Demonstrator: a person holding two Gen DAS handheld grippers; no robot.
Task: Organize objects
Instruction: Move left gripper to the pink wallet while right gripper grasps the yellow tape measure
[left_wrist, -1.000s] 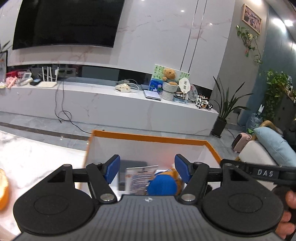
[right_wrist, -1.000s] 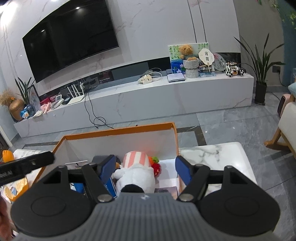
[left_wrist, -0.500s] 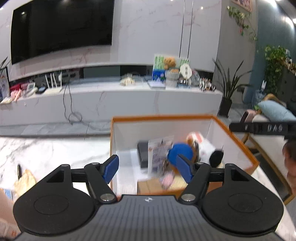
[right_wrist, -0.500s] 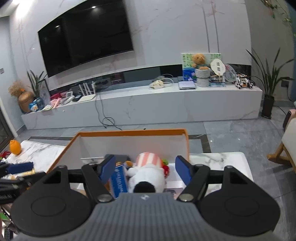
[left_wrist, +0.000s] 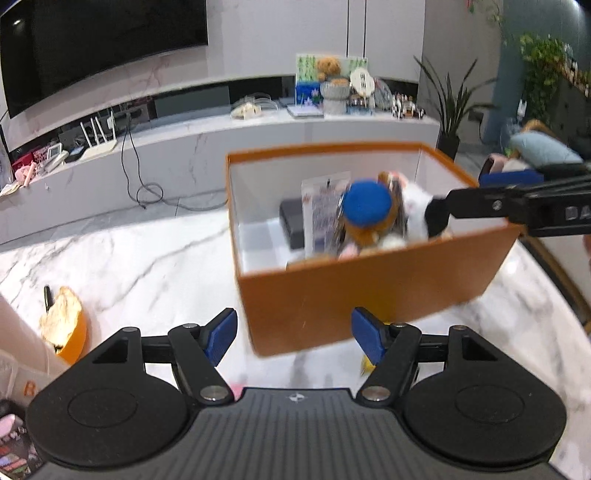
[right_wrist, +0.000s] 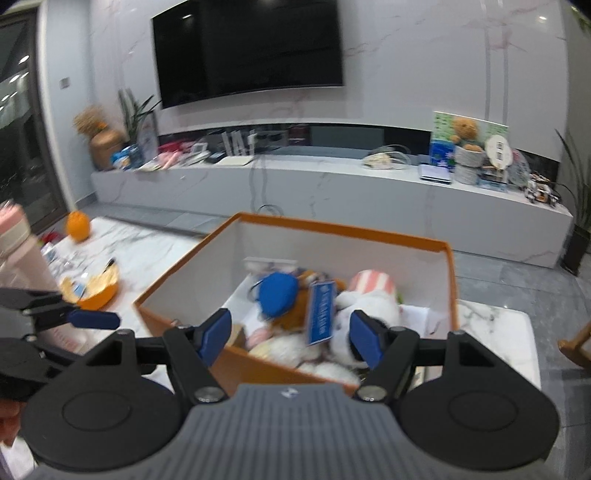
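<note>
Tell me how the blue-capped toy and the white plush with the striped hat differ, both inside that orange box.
The blue-capped toy has a brown-orange body and a plain round blue cap; the white plush is white with a black patch and wears a pink-and-white striped hat. The blue-capped toy sits nearer the box's middle, the white plush against the right wall. Both are soft toys lying loose in the orange box, touched by neither tongs.

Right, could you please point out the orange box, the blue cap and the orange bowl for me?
orange box (left_wrist: 369, 295): left wrist view, near outer wall.
blue cap (left_wrist: 369, 202): left wrist view, crown.
orange bowl (right_wrist: 98, 297): right wrist view, outer side.
</note>
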